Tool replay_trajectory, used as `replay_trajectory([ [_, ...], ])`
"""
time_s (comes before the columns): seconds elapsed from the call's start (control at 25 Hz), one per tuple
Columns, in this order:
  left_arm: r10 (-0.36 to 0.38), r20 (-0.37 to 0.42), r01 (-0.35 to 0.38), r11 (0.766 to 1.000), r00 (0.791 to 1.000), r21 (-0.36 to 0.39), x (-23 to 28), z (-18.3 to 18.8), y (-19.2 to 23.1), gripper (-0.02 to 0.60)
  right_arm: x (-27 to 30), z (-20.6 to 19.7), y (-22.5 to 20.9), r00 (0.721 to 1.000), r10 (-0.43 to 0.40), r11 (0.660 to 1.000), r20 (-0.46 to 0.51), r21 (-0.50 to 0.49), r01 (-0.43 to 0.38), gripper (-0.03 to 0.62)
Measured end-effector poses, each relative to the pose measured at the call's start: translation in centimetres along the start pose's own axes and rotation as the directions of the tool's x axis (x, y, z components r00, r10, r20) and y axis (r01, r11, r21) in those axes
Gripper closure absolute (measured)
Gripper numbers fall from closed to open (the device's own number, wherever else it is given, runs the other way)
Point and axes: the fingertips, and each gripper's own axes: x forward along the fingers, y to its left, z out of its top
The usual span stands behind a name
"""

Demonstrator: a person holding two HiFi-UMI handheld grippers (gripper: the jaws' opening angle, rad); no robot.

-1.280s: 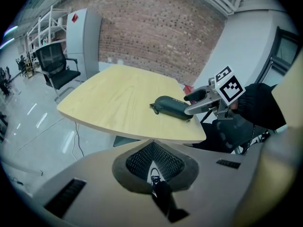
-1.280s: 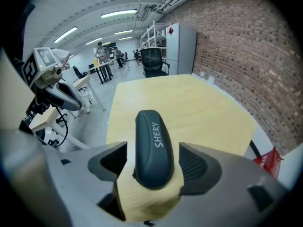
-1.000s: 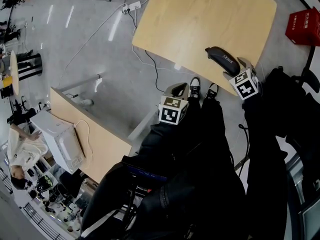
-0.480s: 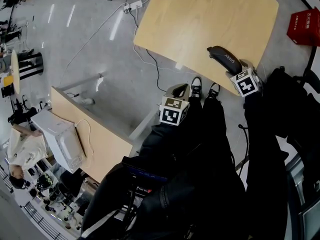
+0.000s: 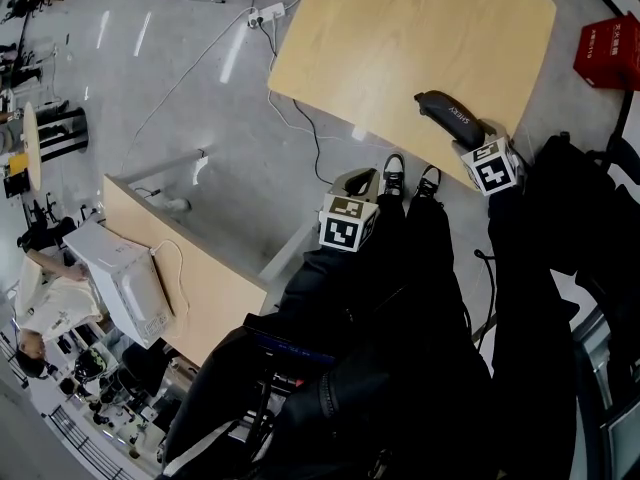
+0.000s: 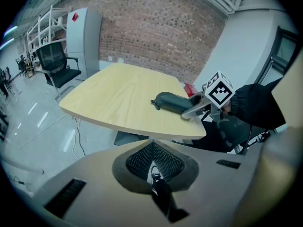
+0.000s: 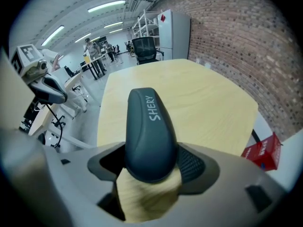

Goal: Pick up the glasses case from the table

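A dark grey glasses case (image 5: 446,113) (image 7: 149,131) lies near the front right edge of the pale wooden table (image 5: 400,38). My right gripper (image 5: 470,136) (image 7: 149,167) straddles its near end. The jaws have just been closing with the case between them. The right pad lies against the case and a dark gap remains on the left. The left gripper view shows the case (image 6: 171,101) with the right gripper (image 6: 196,109) at its end. My left gripper (image 5: 352,180) (image 6: 154,169) hangs off the table over the person's legs, shut and empty.
A red box (image 5: 605,53) (image 7: 262,152) sits on the floor right of the table. A power strip with cables (image 5: 265,13) lies left of it. A second desk (image 5: 215,288) carries a white appliance (image 5: 120,278). The person's shoes (image 5: 390,173) stand below the table edge.
The right gripper has edged a little further over the case's near end. The left gripper has stayed where it was.
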Motion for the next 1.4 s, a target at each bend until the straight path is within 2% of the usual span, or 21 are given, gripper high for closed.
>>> replay_trajectory([
  [0.28, -0.012, 0.022, 0.012, 1.000, 1.000, 0.019, -0.2, 0.5, -0.5, 0.583, -1.1, 0.0, 0.3, 0.998, 0.032, 0.988, 0.062, 0.149, -0.041, 0.253],
  [0.52, -0.015, 0.017, 0.015, 1.000, 1.000, 0.025, -0.4, 0.6, -0.7, 0.583, -2.6, 0.7, 0.6, 0.991, 0.028, 0.975, 0.134, 0.217, -0.057, 0.253],
  [0.68, -0.014, 0.032, 0.013, 0.999, 0.999, 0.036, -0.8, 1.2, -0.9, 0.583, -4.4, 1.8, 0.9, 0.976, 0.006, 0.963, 0.217, 0.260, -0.064, 0.253],
  [0.88, -0.022, 0.075, 0.018, 0.998, 0.997, 0.056, -1.6, 3.5, -1.7, 0.583, -8.2, 4.6, 0.7, 0.928, -0.032, 0.955, 0.372, 0.286, -0.082, 0.253],
  [1.16, -0.031, 0.155, 0.016, 0.996, 0.987, 0.092, -3.4, 6.9, -2.6, 0.583, -14.8, 8.7, 1.3, 0.858, -0.101, 0.967, 0.504, 0.253, -0.035, 0.253],
  [1.4, -0.031, 0.292, -0.004, 0.993, 0.956, 0.117, -6.4, 12.0, -3.9, 0.583, -20.5, 11.2, 1.8, 0.790, -0.149, 0.966, 0.595, 0.257, -0.011, 0.253],
])
